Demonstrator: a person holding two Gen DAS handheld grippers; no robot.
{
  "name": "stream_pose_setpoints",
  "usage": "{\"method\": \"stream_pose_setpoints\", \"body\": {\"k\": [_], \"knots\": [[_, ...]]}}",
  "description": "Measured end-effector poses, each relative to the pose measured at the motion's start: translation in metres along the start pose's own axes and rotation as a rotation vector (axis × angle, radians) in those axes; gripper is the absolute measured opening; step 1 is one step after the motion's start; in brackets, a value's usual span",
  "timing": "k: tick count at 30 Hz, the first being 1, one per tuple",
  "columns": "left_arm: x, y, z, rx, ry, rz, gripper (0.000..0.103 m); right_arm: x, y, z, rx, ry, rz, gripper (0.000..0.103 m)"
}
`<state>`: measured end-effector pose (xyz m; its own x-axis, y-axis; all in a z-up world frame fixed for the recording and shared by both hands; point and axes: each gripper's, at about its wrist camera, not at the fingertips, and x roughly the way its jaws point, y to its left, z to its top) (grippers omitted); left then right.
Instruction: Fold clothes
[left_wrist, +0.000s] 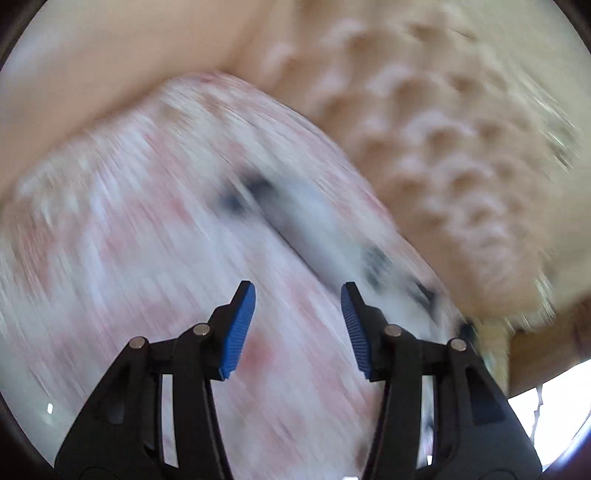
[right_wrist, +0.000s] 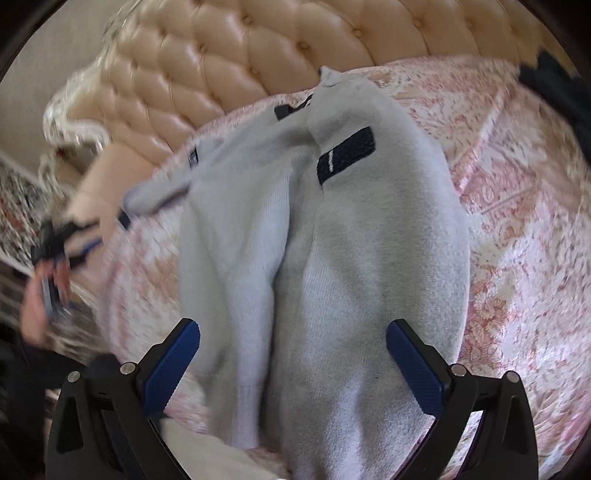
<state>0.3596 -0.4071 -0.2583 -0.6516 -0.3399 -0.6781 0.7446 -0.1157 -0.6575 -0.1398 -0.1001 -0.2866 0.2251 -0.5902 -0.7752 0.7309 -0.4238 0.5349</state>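
A pale blue-grey knit sweater (right_wrist: 369, 240) with dark navy patches lies folded lengthwise on the bed, one sleeve stretched to the left. My right gripper (right_wrist: 292, 325) hovers over its near end, open, with the pads apart from the cloth. In the heavily blurred left wrist view the sweater (left_wrist: 314, 221) is a pale streak ahead of the fingers. My left gripper (left_wrist: 297, 286) is open with nothing between its blue pads. At the left edge of the right wrist view a hand (right_wrist: 37, 310) holds that left gripper off the bed's side, blurred.
A pink and white floral bedspread (right_wrist: 517, 221) covers the bed under the sweater. A tufted beige headboard (right_wrist: 258, 48) runs along the far side, also in the left wrist view as the headboard (left_wrist: 424, 129). A dark object (right_wrist: 554, 85) sits at the far right.
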Motion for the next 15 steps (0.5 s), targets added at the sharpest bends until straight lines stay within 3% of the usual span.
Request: {"method": "stream_pose_setpoints", "body": {"k": [5, 6, 8, 10, 15], "knots": [[0.022, -0.073, -0.160, 0.215, 0.189, -0.172, 0.052, -0.058, -0.004, -0.005, 0.082, -0.143, 0.087, 0.102], [0.030, -0.090, -0.193, 0.303, 0.220, -0.163, 0.052, -0.069, -0.005, -0.010, 0.091, -0.152, 0.110, 0.102], [0.048, -0.108, -0.235, 0.366, 0.315, -0.194, 0.051, -0.086, -0.008, -0.022, 0.105, -0.159, 0.150, 0.102], [0.078, -0.103, -0.261, 0.190, 0.454, -0.293, 0.045, -0.096, -0.011, -0.036, 0.111, -0.152, 0.171, 0.102], [0.101, -0.076, -0.253, -0.051, 0.411, -0.282, 0.040, -0.105, -0.028, -0.071, 0.129, -0.110, 0.198, 0.102]]}}
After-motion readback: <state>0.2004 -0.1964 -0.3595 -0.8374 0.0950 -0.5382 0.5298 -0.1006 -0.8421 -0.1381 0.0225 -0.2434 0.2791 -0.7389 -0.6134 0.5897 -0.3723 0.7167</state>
